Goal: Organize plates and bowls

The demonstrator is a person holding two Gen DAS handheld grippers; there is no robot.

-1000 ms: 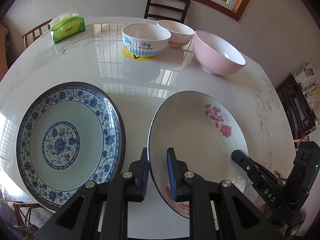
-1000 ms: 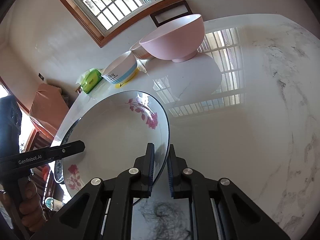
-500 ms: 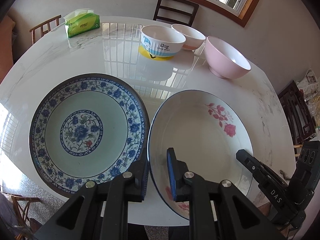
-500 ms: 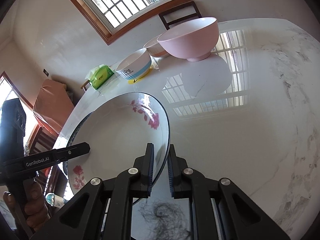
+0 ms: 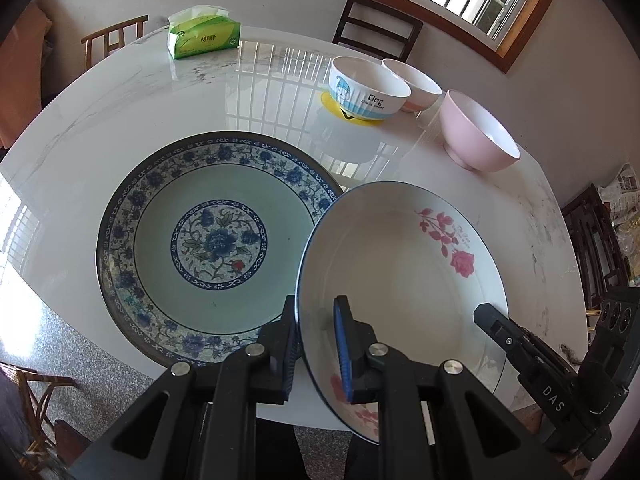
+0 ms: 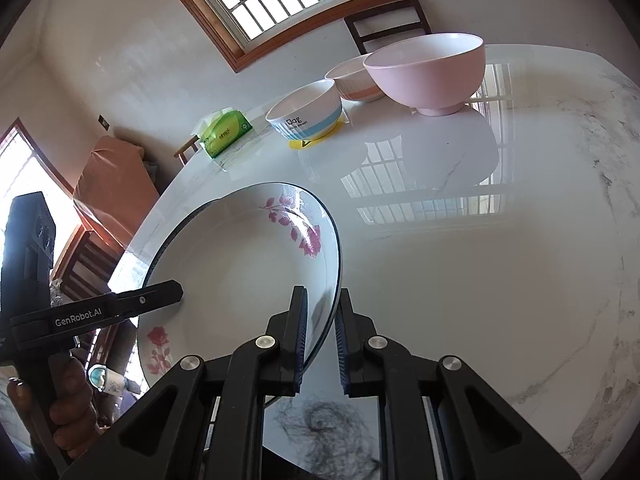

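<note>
Both grippers grip the white plate with pink roses (image 5: 400, 264), lifted and tilted above the marble table (image 5: 160, 112). My left gripper (image 5: 318, 344) is shut on its left rim. My right gripper (image 6: 322, 338) is shut on its right rim (image 6: 334, 276). The plate's left edge overlaps the blue-and-white floral plate (image 5: 208, 240), which lies flat on the table. A pink bowl (image 5: 476, 140), a white "Dog" bowl (image 5: 366, 94) on a yellow coaster and a white-orange bowl (image 5: 416, 84) stand at the back.
A green tissue pack (image 5: 204, 38) sits at the far left of the table. Chairs (image 5: 378, 26) stand behind the table. A tuft of dark hair (image 6: 320, 424) lies near the front edge. The right side of the table (image 6: 500, 280) is bare marble.
The rose plate has risen and shifted left, so its edge now overlaps the blue floral plate. Both grippers kept their hold and moved with it.
</note>
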